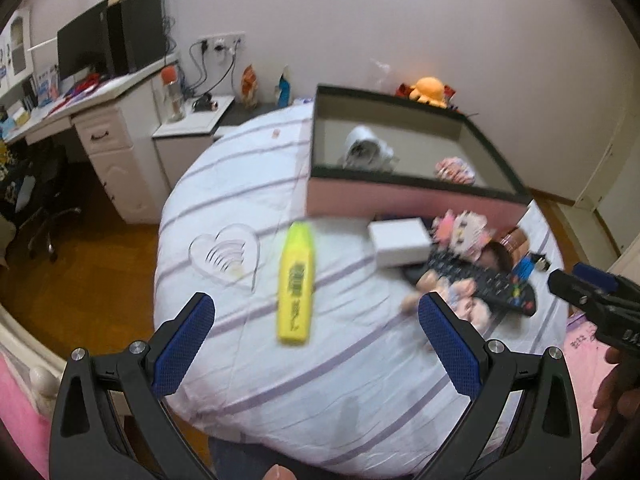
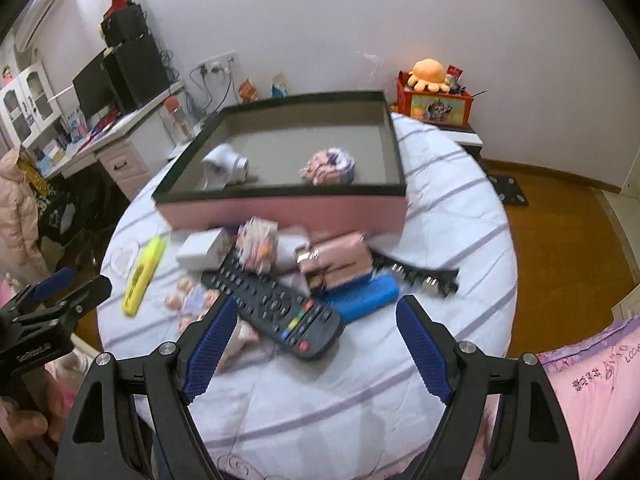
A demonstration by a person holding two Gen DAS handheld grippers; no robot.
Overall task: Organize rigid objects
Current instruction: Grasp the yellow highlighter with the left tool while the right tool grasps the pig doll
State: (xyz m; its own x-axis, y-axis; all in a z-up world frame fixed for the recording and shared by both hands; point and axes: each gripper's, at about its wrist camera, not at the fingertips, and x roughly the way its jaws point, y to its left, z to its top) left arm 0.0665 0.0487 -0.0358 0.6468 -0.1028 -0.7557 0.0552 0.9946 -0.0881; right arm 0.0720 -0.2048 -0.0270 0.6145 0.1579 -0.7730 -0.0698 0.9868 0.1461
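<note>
Surface: a striped white bedcover [image 1: 340, 380] carries the loose items; both views are motion-blurred.
Left gripper [image 1: 316, 344]: fingers spread wide, nothing between the pads, hovering above the cover at the near edge.
Heart dish [image 1: 224, 256]: clear, heart-shaped, at ten o'clock from the left gripper; lying alone.
Highlighter [image 1: 296, 284]: yellow, lying flat, at twelve o'clock from the left gripper and lined up with the gap between its fingers; apart from the other items.
White box [image 1: 398, 242]: small, at one o'clock from the left gripper, just in front of the tray wall, its edge over the remote.
Remote control [image 2: 276, 304]: black, lying diagonally, at eleven o'clock from the right gripper, touching the pile around it.
Right gripper [image 2: 318, 344]: fingers spread, holding nothing, poised over the near end of the remote.
Blue block [image 2: 364, 296]: at twelve o'clock from the right gripper, beside the remote, partly under a pink case [image 2: 334, 264].
Tray [image 2: 280, 204]: pink-walled, dark-rimmed, open, at twelve o'clock beyond the pile; two items lie inside, identity unclear.
Step in hand (judgement): approach before a pick; nothing yet gripped.
Next move (judgement): the left gripper needs to descend astride the highlighter's narrow width, close, then carry it over the tray rim. Rolling on the soft cover is a risk.
</note>
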